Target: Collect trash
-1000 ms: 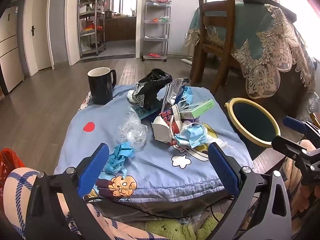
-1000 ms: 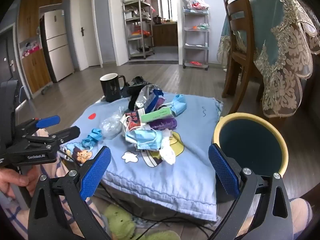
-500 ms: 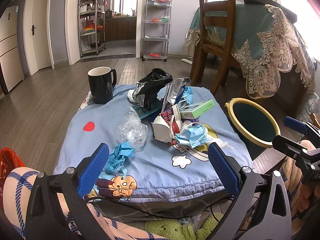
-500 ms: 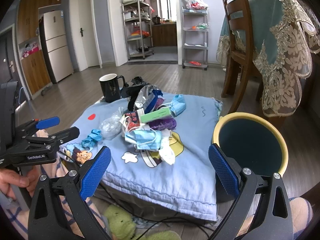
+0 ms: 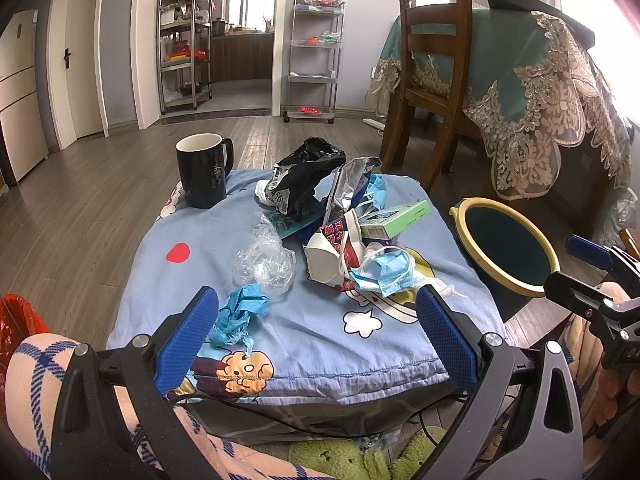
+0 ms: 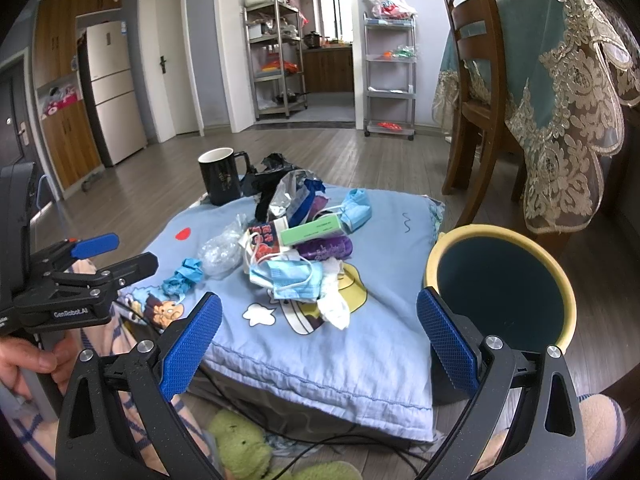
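A pile of trash lies on a blue cartoon cushion (image 5: 304,336): a blue face mask (image 5: 386,274), a crumpled blue wrapper (image 5: 240,314), clear plastic (image 5: 264,260), a green box (image 5: 396,216), a black bag (image 5: 304,178) and foil packets. A yellow-rimmed bin (image 5: 506,246) stands at the cushion's right. My left gripper (image 5: 318,344) is open and empty above the cushion's near edge. My right gripper (image 6: 320,344) is open and empty, near the cushion's front with the bin (image 6: 500,288) ahead right. The mask (image 6: 288,276) shows there too.
A black mug (image 5: 204,170) stands at the cushion's back left. A wooden chair (image 5: 432,76) and a lace-draped table (image 5: 540,92) are behind on the right. A green plush toy (image 6: 240,448) and cables lie on the floor under the cushion's front.
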{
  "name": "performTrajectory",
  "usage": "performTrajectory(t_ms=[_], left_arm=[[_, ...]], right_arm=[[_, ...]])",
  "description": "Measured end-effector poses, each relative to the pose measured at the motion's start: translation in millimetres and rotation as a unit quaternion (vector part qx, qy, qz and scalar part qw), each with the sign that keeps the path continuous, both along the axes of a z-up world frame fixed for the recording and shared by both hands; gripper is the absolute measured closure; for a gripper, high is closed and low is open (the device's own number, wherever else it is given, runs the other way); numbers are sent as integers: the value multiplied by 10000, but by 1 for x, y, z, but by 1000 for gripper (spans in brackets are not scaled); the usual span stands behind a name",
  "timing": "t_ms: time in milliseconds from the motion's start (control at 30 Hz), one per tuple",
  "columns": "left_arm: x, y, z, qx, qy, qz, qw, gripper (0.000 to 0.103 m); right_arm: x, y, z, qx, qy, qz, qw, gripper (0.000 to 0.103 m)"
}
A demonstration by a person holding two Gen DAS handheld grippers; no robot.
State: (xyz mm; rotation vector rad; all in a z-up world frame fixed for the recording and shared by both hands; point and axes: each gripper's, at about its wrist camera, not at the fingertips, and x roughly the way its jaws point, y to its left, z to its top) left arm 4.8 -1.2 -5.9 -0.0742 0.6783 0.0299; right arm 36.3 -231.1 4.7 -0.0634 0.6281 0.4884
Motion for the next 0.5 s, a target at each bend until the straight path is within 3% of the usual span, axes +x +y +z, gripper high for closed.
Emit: performTrajectory(t_ms=[500], left_arm=[[1,1,2,-18,34,40,10000,6]], right_arm=[[0,-1,0,3,2,-2,10000,6]])
